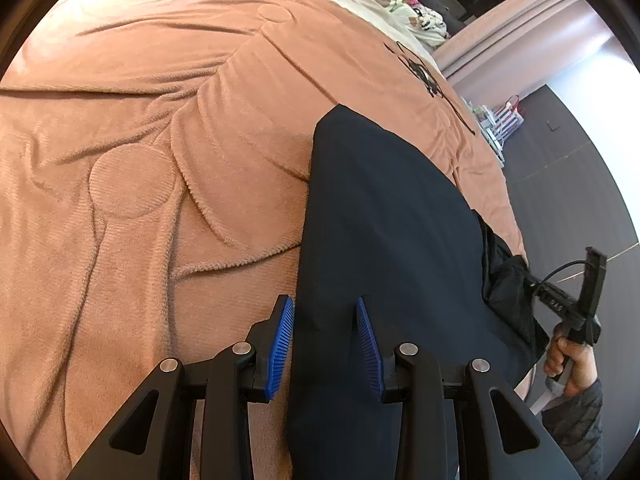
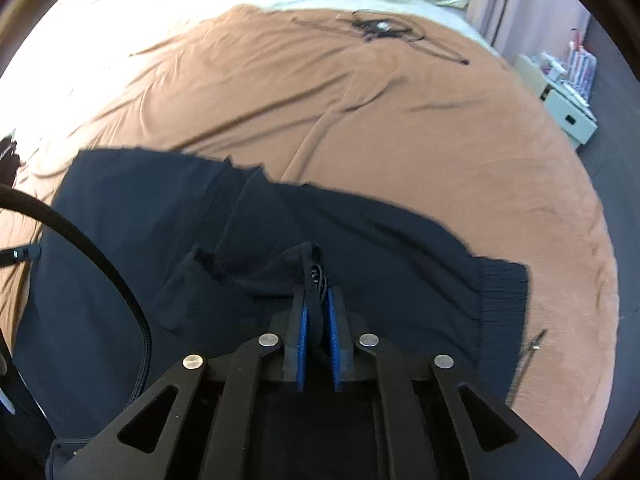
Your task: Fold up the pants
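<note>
No text, label, brand, number or sign can be read in either view. The white box (image 2: 568, 114) beside the bed carries a small dark mark on its side, too small to make out, and the packets standing in it show only red and white stripes. The pale bedding (image 1: 390, 2) at the far end of the bed bears printed pictures, none of them lettering that can be made out.
</note>
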Motion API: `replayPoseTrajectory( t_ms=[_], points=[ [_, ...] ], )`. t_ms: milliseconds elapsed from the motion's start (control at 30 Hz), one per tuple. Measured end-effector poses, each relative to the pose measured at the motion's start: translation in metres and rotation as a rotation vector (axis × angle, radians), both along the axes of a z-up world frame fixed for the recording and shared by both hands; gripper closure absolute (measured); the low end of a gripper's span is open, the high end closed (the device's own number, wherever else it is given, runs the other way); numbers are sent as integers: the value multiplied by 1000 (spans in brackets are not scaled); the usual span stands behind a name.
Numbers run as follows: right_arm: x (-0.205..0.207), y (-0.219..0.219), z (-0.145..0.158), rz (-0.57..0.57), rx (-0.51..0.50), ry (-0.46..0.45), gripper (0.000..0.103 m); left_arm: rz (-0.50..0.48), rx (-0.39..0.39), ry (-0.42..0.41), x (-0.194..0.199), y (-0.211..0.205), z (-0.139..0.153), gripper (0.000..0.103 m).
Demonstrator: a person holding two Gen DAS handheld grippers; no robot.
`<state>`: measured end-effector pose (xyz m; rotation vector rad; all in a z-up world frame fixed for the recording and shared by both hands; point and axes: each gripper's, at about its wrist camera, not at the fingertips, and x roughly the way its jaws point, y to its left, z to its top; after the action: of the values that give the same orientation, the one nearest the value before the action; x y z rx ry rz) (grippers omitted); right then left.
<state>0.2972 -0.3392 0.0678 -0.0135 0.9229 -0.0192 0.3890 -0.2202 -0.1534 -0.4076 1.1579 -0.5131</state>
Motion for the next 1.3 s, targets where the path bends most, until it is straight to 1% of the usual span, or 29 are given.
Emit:
replayPoseTrajectory(
  t_ms=[100, 200, 333, 433, 533, 600, 700, 767, 833, 867, 967, 1067, 1100, 1133, 1167, 1200, 1233, 1300],
  points=[
    [-11, -13, 13, -58, -2, -43, 98, 8, 1, -5, -2, 2, 0, 67],
    [-18, -32, 27, -146, -22, -88, 98, 10, 2, -5, -2, 3, 1, 67],
    [-19, -54, 36, -249, -37, -115, 98, 9, 2, -2, -3, 3, 1, 67],
    [-18, -64, 36, -300, -47, -112, 98, 7, 5, 0, -4, 3, 0, 67],
    [-8, -67, 28, -335, -70, -82, 98, 4, 6, 3, -4, 2, -1, 67],
    [-3, -70, 23, -368, -83, -58, 94, 3, 6, 4, -4, 2, -1, 67],
    [-4, -73, 26, -409, -84, -47, 92, 5, 7, 2, -4, 2, -1, 67],
    [-9, -71, 29, -408, -33, -58, 91, 7, 8, 0, -4, 3, 0, 67],
    [-8, -67, 33, -381, -8, -66, 91, 6, 9, -1, -4, 2, 0, 67],
    [-11, -60, 34, -348, 0, -67, 91, 5, 11, 0, -4, 1, 0, 67],
    [-11, -35, 28, -228, 20, -25, 91, -2, 13, 1, -5, -1, -1, 67],
    [-9, -14, 22, -127, 31, -4, 90, -5, 18, 0, -5, -2, -2, 67],
    [-10, -11, 19, -111, 35, 0, 88, -6, 19, 2, -4, -3, -2, 67],
    [-8, -3, 16, -86, 44, 8, 74, -7, 20, 2, -4, -4, -3, 67],
    [-6, 2, 14, -69, 56, 8, 56, -8, 23, 1, -4, -4, -3, 67],
    [-8, 3, 12, -60, 63, 5, 48, -8, 24, 2, -3, -5, -3, 67],
    [-6, 5, 11, -41, 63, -6, 42, -8, 25, 3, -3, -6, -3, 67],
    [-2, 11, 9, -21, 53, -8, 42, -8, 27, 3, -3, -6, -4, 67]
  ],
)
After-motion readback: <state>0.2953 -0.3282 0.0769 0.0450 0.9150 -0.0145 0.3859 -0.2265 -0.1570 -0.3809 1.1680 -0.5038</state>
